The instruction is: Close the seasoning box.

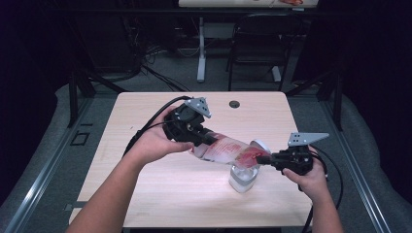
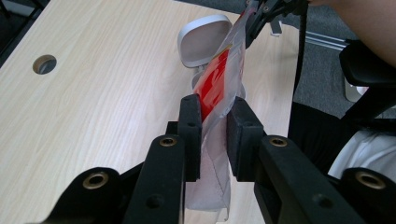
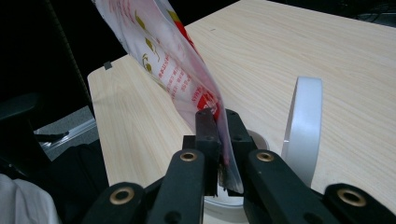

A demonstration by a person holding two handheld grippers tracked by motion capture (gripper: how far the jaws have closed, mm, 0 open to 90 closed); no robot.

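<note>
Pale wood-grain laminate covers the table (image 1: 145, 194), which has a round cable hole (image 1: 234, 104) near its far edge and is surrounded by a dark room with grey flooring and a black chair (image 1: 257, 43) beyond.

Above the right half of the table a plastic pouch (image 1: 228, 150) is held stretched between the two grippers, clear of the surface. It is seen to be a translucent, whitish bag, flattened and creased, with a broad red printed patch and small red and yellowish lettering on its face. Its left end is clamped by the left gripper (image 1: 206, 138), whose pads are pressed against both sides of the film in the left gripper view (image 2: 215, 135). Its right end is pinched by the right gripper (image 1: 265, 159), with the jaws nearly together on the thin edge (image 3: 218, 140).

Directly beneath the pouch's right end a clear round container (image 1: 243, 178) stands on the table, with its white hinged lid (image 3: 303, 126) raised upright behind it.
</note>
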